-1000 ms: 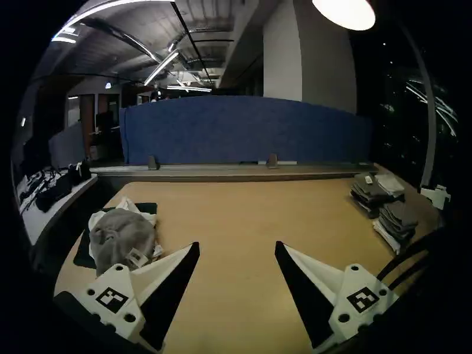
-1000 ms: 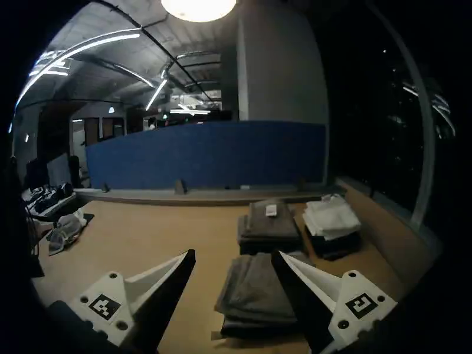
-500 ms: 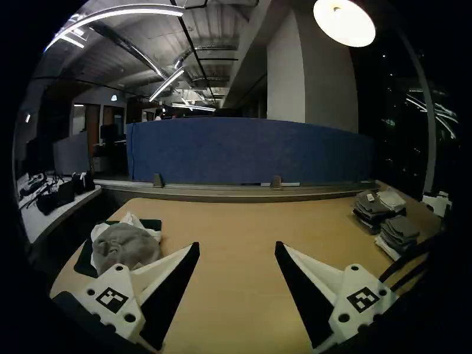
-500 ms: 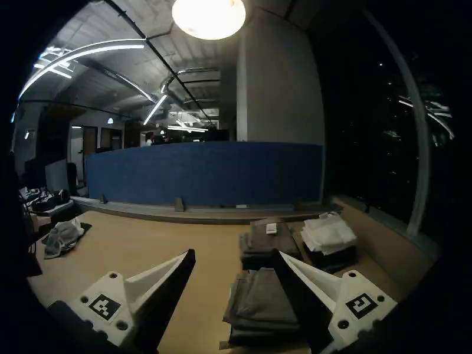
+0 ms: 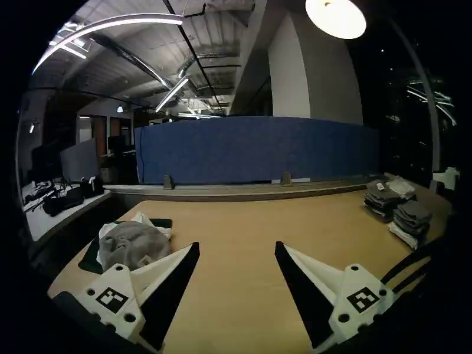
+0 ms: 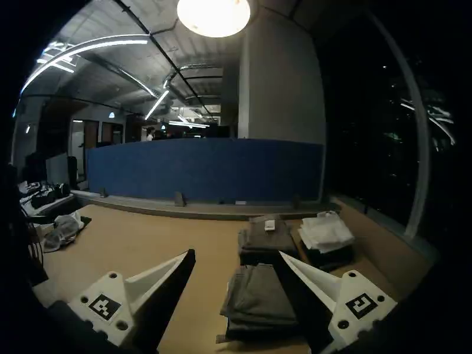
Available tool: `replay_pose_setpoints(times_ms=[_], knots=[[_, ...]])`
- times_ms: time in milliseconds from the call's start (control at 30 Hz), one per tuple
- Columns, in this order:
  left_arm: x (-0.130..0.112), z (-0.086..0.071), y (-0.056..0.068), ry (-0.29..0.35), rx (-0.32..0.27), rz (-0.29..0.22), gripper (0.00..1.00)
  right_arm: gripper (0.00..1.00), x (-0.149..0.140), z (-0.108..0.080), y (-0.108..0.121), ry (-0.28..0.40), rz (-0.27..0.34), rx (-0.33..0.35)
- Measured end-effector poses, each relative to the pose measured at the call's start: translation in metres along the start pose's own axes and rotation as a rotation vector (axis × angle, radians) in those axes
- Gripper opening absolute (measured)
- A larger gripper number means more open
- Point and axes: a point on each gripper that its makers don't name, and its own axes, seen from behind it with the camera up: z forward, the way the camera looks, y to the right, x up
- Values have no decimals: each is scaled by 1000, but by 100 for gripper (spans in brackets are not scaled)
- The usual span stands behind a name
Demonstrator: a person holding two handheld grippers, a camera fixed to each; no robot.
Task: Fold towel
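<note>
Left gripper [image 5: 236, 244]: fingers spread wide, nothing between them, hanging over the bare wooden table [image 5: 248, 218]. Right gripper [image 6: 234, 253] was the same, wide open and empty.

A blue partition [image 5: 253, 147] ran along the table's far edge, with a round lamp [image 5: 335, 16] overhead.

The left gripper view gave me the loose laundry up close. The crumpled grey towel [image 5: 133, 245] lay on white and dark cloth at the table's left end. My left finger covered its near edge. The folded stacks [image 5: 407, 215] sat well apart, at the far right.

The right gripper view had those stacks near. A grey-brown stack [image 6: 256, 295] sat partly behind the right finger; I couldn't tell if they touched. A second stack [image 6: 265, 239] lay behind it, with white towels on a dark stack [image 6: 325, 233] beside that. There the crumpled grey towel [image 6: 62, 230] was far left. A small white tag [image 6: 270, 225] topped the second stack.
</note>
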Motion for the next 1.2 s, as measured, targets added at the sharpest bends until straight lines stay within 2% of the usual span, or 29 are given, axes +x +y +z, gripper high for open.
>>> replay_pose_setpoints(times_ms=[267,467,800,1000,1200], knots=[[-11,0,-3,60,18,31,95,100,-4,-3,8,-28,11,-21],[-23,1,-6,84,29,50,95,100,-3,2,7,-20,24,-28],[-42,14,-14,121,27,18,95,100,-10,9,-16,-11,-16,-2],[-42,18,-16,153,13,-21,95,100,-16,12,-21,-14,-15,4],[-38,19,-19,175,20,-27,95,100,-11,15,-22,1,-10,1]])
